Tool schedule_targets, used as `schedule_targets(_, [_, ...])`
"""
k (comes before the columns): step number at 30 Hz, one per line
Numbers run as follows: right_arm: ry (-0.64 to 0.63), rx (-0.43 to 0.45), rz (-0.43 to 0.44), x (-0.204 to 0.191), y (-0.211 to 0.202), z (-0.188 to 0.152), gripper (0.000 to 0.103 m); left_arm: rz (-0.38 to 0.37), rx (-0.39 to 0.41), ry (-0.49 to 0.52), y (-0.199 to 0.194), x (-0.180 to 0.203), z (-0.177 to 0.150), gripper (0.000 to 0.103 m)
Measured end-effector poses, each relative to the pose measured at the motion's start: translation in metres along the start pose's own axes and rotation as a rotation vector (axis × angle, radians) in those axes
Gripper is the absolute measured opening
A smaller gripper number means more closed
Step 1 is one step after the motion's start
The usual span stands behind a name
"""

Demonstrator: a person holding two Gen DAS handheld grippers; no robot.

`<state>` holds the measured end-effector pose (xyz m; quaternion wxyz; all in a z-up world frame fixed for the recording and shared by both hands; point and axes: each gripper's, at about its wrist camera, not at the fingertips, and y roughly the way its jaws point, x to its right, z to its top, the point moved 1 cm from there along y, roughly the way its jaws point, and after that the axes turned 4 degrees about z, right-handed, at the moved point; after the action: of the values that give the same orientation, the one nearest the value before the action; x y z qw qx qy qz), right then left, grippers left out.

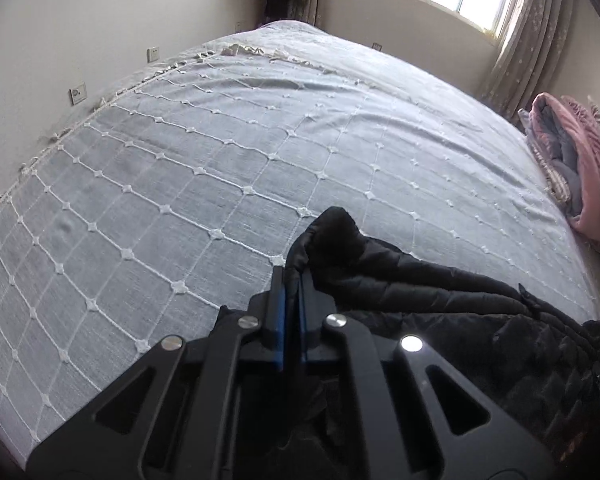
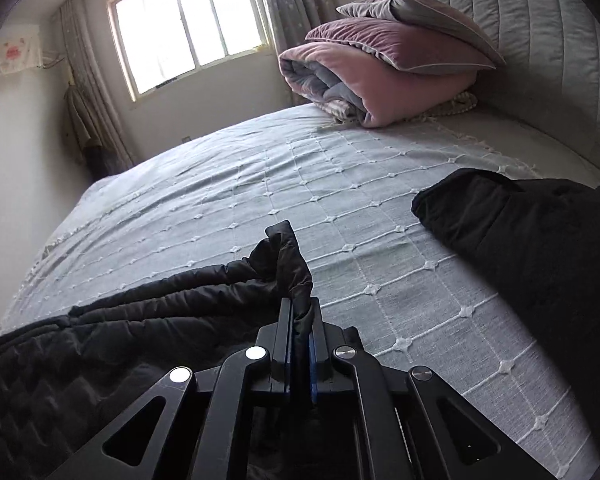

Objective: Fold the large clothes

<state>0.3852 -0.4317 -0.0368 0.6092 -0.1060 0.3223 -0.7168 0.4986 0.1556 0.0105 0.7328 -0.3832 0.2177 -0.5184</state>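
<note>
A black quilted jacket is held over a grey bedspread. My left gripper is shut on a bunched corner of the jacket, which sticks up past the fingertips and trails right. In the right wrist view my right gripper is shut on another bunched edge of the jacket, which trails left and down. A second dark folded garment lies flat on the bedspread to the right of the right gripper.
Folded pink and grey quilts with a pillow are stacked by the padded headboard; they also show in the left wrist view. A window with curtains is behind the bed. A wall with sockets runs along the bed's far side.
</note>
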Motion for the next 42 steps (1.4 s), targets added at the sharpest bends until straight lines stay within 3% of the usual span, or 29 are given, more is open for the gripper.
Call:
schedule_targets(3, [-0.01,-0.065,-0.046,0.002,0.033,-0.013,0.005,0.047,-0.056,0.007,0.039,0.003,-0.012,0.007])
schedule_targets(8, [-0.058,-0.121,-0.107,0.004,0.063,-0.03,0.006,0.043,-0.074,-0.031,0.071,0.002,-0.035,0.007])
schedule_targets(13, [-0.029,-0.157,-0.088,0.01,0.072,-0.036,0.015,0.059,-0.051,-0.048,0.069,0.0,-0.042,0.014])
schedule_targets(17, [-0.011,-0.156,-0.086,0.011,0.06,-0.032,0.02,-0.01,-0.071,-0.081,0.056,-0.014,-0.037,0.018])
schedule_targets(19, [0.01,-0.138,-0.093,0.013,0.038,-0.026,0.021,-0.046,-0.028,-0.144,0.028,-0.034,-0.033,0.032])
schedule_targets(22, [0.058,-0.079,-0.074,0.016,-0.008,-0.021,0.039,-0.06,0.057,-0.216,-0.022,-0.061,-0.035,0.049])
schedule_targets(23, [0.058,-0.052,-0.07,0.015,-0.027,-0.02,0.063,-0.082,0.082,-0.212,-0.043,-0.067,-0.039,0.05])
schedule_targets(24, [0.053,-0.033,-0.073,0.013,-0.041,-0.019,0.079,-0.091,0.092,-0.2,-0.055,-0.069,-0.043,0.05])
schedule_targets(26, [0.0,0.035,-0.057,0.0,-0.082,-0.02,0.081,-0.102,0.112,-0.159,-0.086,-0.065,-0.062,0.054])
schedule_targets(27, [-0.029,0.038,-0.034,-0.006,-0.096,-0.025,0.081,-0.114,0.11,-0.137,-0.096,-0.059,-0.075,0.06])
schedule_targets(28, [-0.047,0.025,-0.009,-0.013,-0.107,-0.034,0.081,-0.136,0.099,-0.107,-0.106,-0.051,-0.092,0.065])
schedule_targets(30, [-0.059,-0.02,0.034,-0.021,-0.117,-0.054,0.081,-0.166,0.057,-0.081,-0.112,-0.038,-0.121,0.065])
schedule_targets(34, [-0.048,-0.085,0.077,-0.028,-0.12,-0.092,0.081,-0.218,0.002,-0.05,-0.12,-0.002,-0.151,0.065])
schedule_targets(37, [-0.075,-0.096,0.085,-0.036,-0.11,-0.098,0.081,-0.218,0.022,0.035,-0.129,0.031,-0.154,0.065])
schedule_targets(40, [-0.088,-0.116,0.111,-0.044,-0.093,-0.101,0.081,-0.17,0.028,0.123,-0.116,0.054,-0.158,0.065])
schedule_targets(42, [-0.132,-0.123,0.109,-0.054,-0.084,-0.106,0.081,-0.128,-0.017,0.132,-0.09,0.056,-0.166,0.065])
